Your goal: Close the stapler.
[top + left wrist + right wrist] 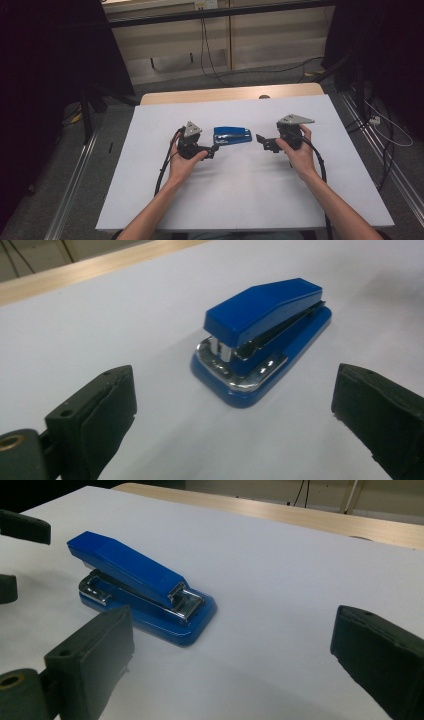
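Lying flat on the white counter (240,200), one blue stapler (232,135), long axis running left-right between two grippers, left gripper (214,149) and right gripper (260,140), fingers wide, holding nothing

No readable text — stapler (262,335) blank, no labels.

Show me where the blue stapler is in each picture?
High view: the stapler lies mid-table on the white sheet, between the left gripper and the right gripper.
Left gripper view: centre, just beyond the open jaws, its wide end nearest.
Right gripper view: left of centre, beyond the left jaw.
Shared landmark: the wooden table edge behind the sheet, along the top of each view.
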Available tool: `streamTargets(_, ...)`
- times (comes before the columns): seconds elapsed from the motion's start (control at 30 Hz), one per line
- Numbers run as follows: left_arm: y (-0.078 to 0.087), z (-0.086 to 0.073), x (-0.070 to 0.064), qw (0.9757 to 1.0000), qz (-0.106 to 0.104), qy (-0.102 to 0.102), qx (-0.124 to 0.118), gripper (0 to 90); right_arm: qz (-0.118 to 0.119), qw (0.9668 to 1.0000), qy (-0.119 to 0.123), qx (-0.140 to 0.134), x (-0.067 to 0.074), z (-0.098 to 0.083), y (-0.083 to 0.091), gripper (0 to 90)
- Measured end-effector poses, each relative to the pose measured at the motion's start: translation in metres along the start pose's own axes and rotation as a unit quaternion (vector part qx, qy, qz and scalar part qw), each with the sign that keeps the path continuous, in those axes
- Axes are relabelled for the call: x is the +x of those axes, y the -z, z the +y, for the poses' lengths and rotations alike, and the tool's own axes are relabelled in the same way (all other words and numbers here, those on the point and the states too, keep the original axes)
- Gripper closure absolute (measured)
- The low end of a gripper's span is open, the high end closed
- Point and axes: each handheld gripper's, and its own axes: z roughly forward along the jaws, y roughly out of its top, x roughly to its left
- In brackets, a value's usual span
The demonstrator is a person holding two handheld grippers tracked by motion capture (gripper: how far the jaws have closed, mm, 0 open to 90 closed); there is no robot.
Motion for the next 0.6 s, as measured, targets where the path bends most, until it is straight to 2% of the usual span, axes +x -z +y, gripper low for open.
streamTargets(0.07, 0.003, 0.000, 0.001, 1.0000, 0.004, 0.005, 0.007, 4.4, -0.004, 1.0000, 0.000, -0.006, 0.001, -0.001, 0.003, 3.2)
streamTargets(0.17, 0.010, -0.002, 0.002, 0.9997, -0.002, 0.022, -0.001, 4.3, -0.004, 1.0000, -0.002, -0.005, 0.003, -0.003, 0.006, 3.5)
streamTargets(0.23, 0.013, -0.004, 0.000, 0.9998, 0.000, 0.017, 0.001, 4.3, -0.005, 1.0000, -0.002, -0.002, 0.004, -0.004, 0.009, 3.4)
streamTargets(0.3, 0.017, -0.007, -0.001, 0.9999, 0.009, 0.001, 0.008, 4.2, -0.006, 1.0000, 0.002, 0.001, 0.005, -0.003, 0.011, 3.8)
streamTargets(0.37, 0.024, -0.009, -0.002, 0.9999, 0.017, -0.004, -0.001, 4.3, -0.014, 0.9999, 0.003, 0.000, 0.006, -0.003, 0.014, 3.8)
streamTargets(0.5, 0.035, -0.009, 0.000, 0.9997, 0.018, 0.006, -0.017, 4.7, -0.017, 0.9999, 0.001, -0.003, 0.007, -0.005, 0.020, 4.1)
streamTargets(0.6, 0.042, -0.012, 0.000, 0.9995, 0.023, 0.016, -0.018, 4.6, -0.021, 0.9997, 0.007, 0.003, 0.009, -0.009, 0.026, 4.2)
